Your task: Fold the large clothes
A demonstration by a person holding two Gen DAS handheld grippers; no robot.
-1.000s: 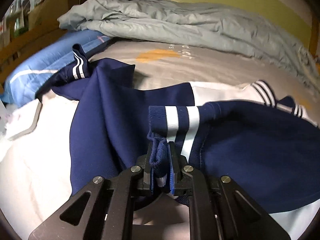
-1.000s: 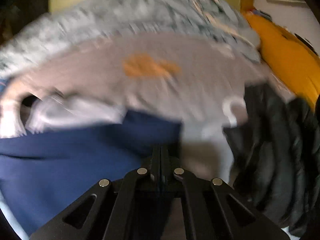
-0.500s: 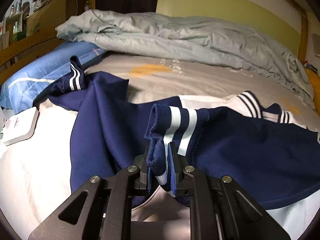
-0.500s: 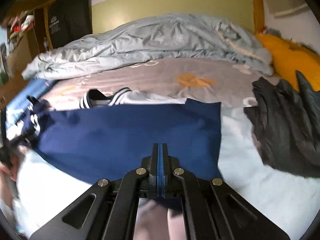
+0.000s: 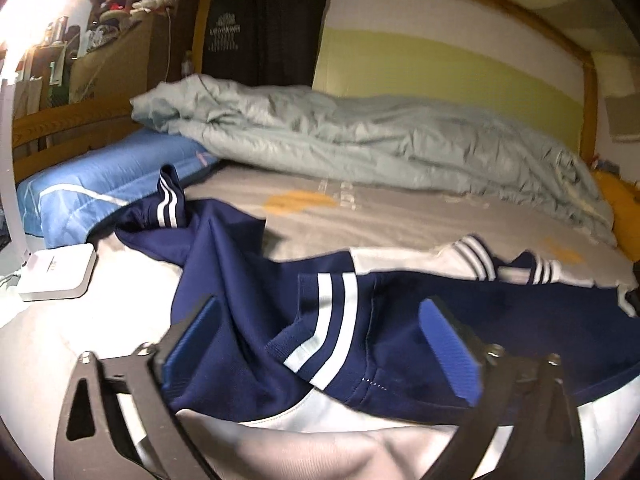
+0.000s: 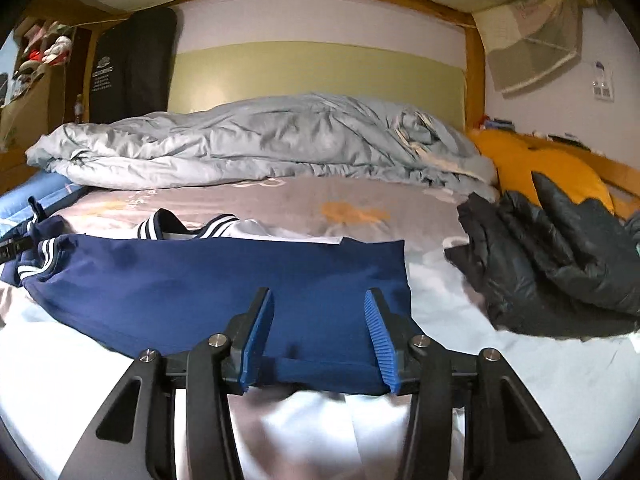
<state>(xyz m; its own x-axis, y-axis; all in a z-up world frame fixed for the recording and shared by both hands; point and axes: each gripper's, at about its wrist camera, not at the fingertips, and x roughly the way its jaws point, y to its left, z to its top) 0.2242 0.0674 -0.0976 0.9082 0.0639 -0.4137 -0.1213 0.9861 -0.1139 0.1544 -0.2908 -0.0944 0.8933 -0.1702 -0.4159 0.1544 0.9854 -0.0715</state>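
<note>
The smooth navy jacket (image 6: 224, 280) with ribbed, white-striped cuffs lies spread on the near part of the bed (image 6: 500, 364). Both left tongs (image 5: 320, 344) and right tongs (image 6: 318, 332) have just been opening; their ridged blue pads stand apart, gripping nothing.

A wooden bed frame (image 6: 474, 92) stands against a wall banded green and white (image 6: 316, 68); a rumpled pale grey-green duvet (image 6: 256, 140) lies along the back; a blue pillow (image 5: 100, 188) sits left, cluttered shelves (image 5: 80, 52) beyond it; bright light glares from the upper left.
</note>
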